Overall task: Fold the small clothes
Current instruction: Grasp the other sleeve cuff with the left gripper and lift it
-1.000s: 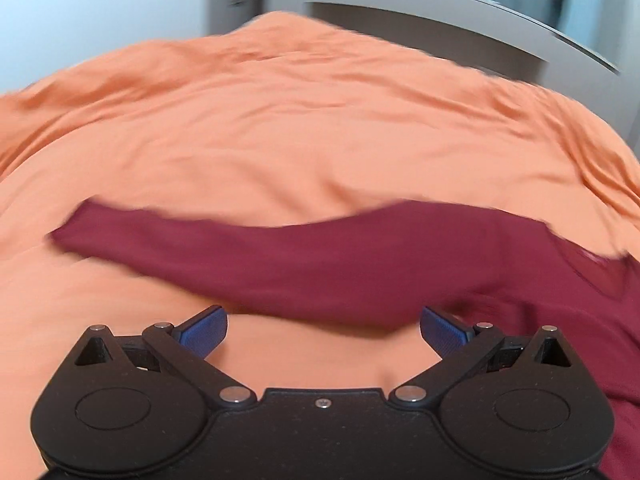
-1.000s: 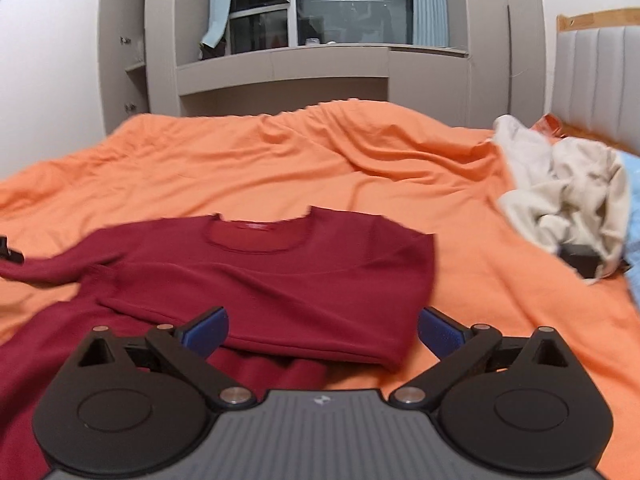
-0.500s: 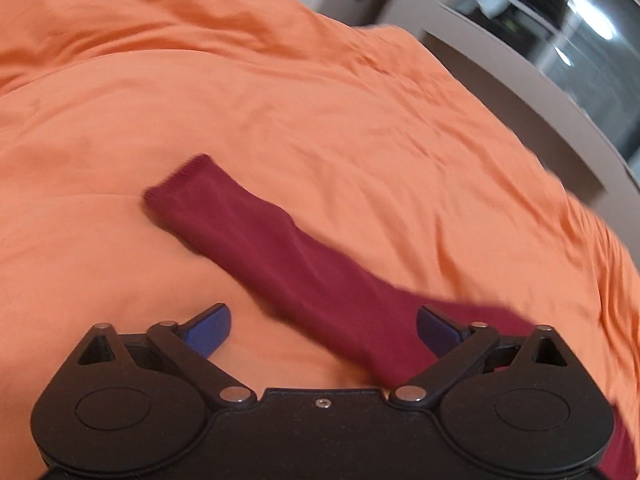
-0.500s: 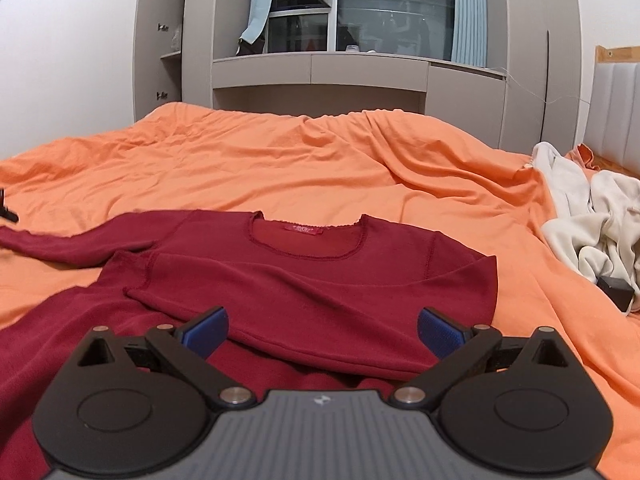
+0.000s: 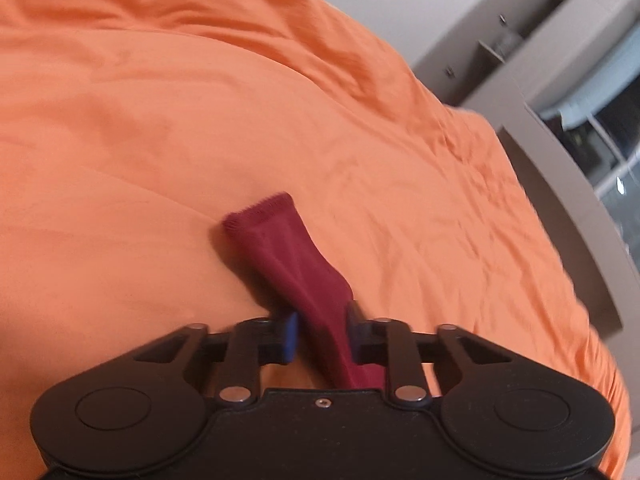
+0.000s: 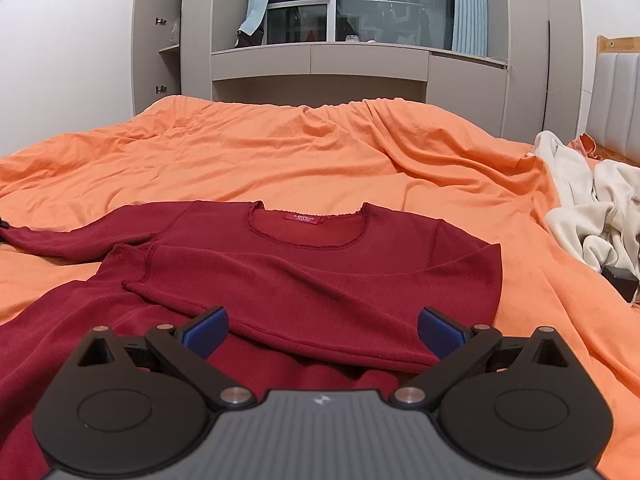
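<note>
A dark red long-sleeved shirt (image 6: 320, 256) lies front-up on the orange bed cover (image 6: 320, 160), with one sleeve folded across its chest. Its other sleeve (image 6: 72, 228) stretches out to the left. In the left wrist view my left gripper (image 5: 322, 334) has its blue pads closed in on that sleeve (image 5: 292, 264), with the cuff end lying ahead on the cover (image 5: 160, 120). My right gripper (image 6: 322, 330) is open and empty, hovering just over the shirt's lower part.
A heap of cream clothes (image 6: 592, 216) lies at the right of the bed, with a small dark object (image 6: 622, 282) beside it. A grey cabinet and window (image 6: 340, 40) stand beyond the bed. A padded headboard (image 6: 616, 96) is at the far right.
My left gripper has swung left along the sleeve toward its cuff and its jaws have closed on the sleeve. My right gripper stayed open while its view shifted slightly.
</note>
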`<control>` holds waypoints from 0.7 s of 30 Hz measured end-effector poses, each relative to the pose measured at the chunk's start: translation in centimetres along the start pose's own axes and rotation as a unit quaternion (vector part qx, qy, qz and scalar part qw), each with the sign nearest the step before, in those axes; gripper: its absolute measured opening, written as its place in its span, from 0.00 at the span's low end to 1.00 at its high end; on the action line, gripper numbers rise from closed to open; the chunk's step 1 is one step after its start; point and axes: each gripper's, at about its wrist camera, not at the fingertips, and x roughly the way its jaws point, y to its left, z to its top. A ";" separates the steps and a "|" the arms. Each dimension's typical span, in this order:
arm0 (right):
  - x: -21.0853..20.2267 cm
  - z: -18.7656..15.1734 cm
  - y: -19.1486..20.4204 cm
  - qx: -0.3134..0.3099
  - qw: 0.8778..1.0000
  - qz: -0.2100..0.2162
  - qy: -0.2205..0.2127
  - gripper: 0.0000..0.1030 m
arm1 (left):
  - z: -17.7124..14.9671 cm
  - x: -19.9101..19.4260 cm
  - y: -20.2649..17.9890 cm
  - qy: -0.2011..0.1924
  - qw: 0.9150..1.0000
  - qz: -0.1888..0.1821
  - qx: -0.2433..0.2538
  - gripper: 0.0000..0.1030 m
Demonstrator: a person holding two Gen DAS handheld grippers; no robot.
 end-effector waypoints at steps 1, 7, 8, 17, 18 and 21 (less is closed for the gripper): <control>0.0 0.0 -0.1 0.002 1.000 0.000 0.001 1.00 | 0.1 0.1 0.1 -0.003 1.000 -0.001 -0.006 0.10; -0.1 0.1 -0.6 0.018 1.000 -0.003 -0.001 1.00 | -0.1 -1.2 -2.5 -0.043 0.997 -0.055 0.033 0.05; -0.1 0.1 -0.6 0.020 1.000 -0.004 -0.001 1.00 | -0.3 -1.6 -3.2 -0.053 0.995 -0.066 0.048 0.04; -0.6 0.2 -1.8 0.036 0.999 -0.019 -0.015 1.00 | -5.5 -7.1 -13.9 -0.074 0.959 -0.203 0.184 0.04; -0.7 0.2 -2.1 0.039 0.999 -0.024 -0.017 1.00 | -6.5 -7.8 -15.2 -0.070 0.952 -0.223 0.199 0.04; -1.0 0.2 -3.0 0.048 0.998 -0.038 -0.024 1.00 | -10.0 -9.4 -18.6 -0.055 0.929 -0.267 0.250 0.04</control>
